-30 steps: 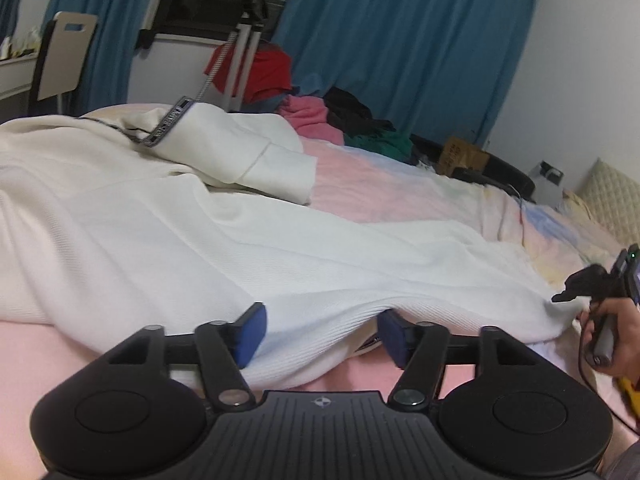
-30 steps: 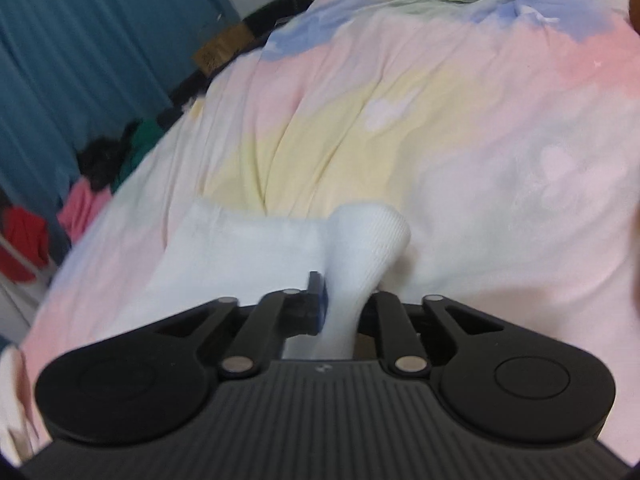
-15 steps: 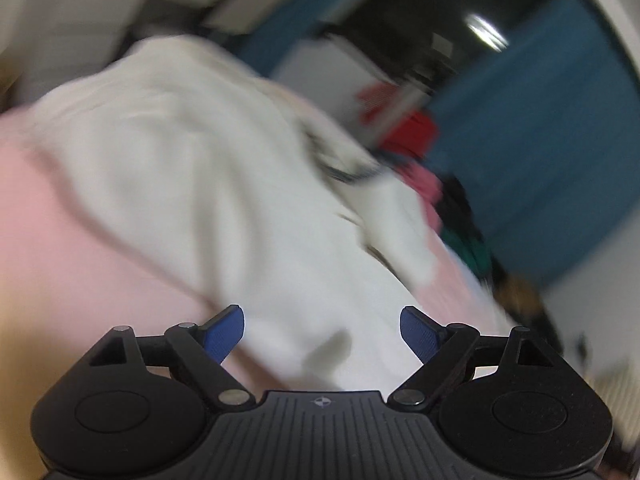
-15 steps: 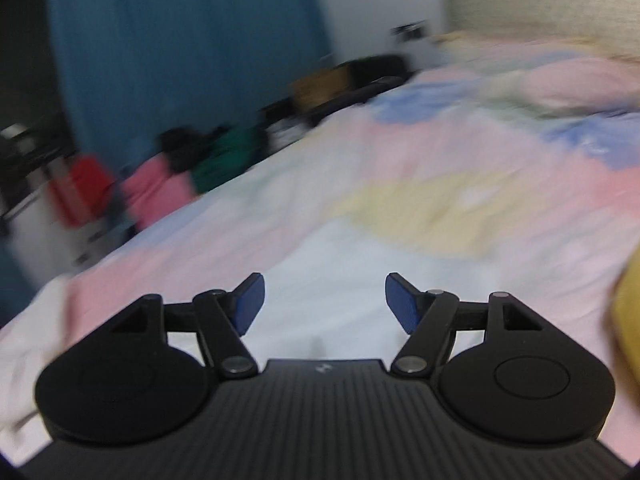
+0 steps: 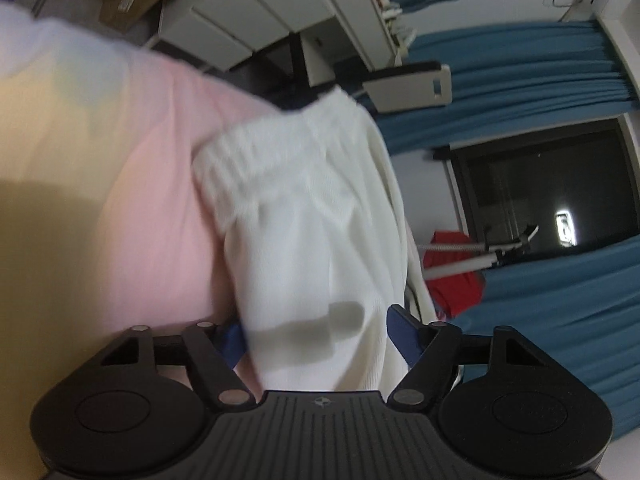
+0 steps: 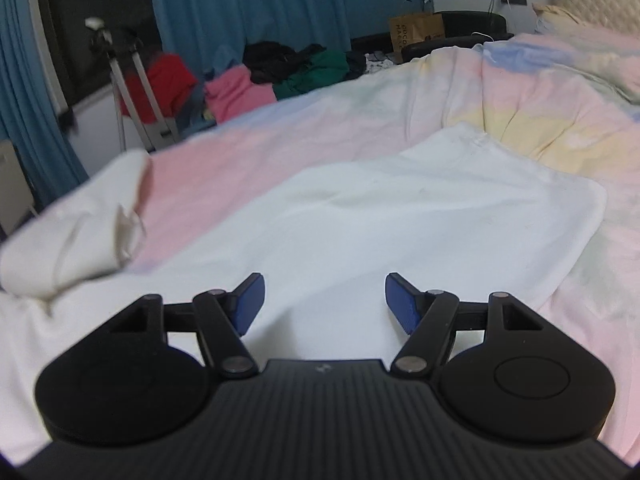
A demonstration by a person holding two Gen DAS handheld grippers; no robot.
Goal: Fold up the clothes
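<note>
A white knit garment [image 6: 400, 216] lies spread flat on the pastel bed cover [image 6: 520, 92]. Its sleeve end [image 6: 80, 220] lies bunched at the left. My right gripper [image 6: 324, 304] is open and empty, just above the garment's near part. In the left wrist view the camera is rolled sideways. A white sleeve with a ribbed cuff [image 5: 304, 216] runs between the fingers of my left gripper [image 5: 316, 334], which are wide open and not closed on it.
A pile of red, pink, green and black clothes [image 6: 256, 76] lies at the far edge of the bed. A tripod [image 6: 132, 68] stands by blue curtains [image 6: 248, 4]. A chair [image 5: 408, 86] and white drawers [image 5: 248, 16] stand beyond the bed. A pillow [image 6: 572, 16] lies top right.
My right gripper let go of the white cuff, opened and lifted back over the garment. My left gripper rolled sideways and moved to the sleeve, which now lies between its open fingers.
</note>
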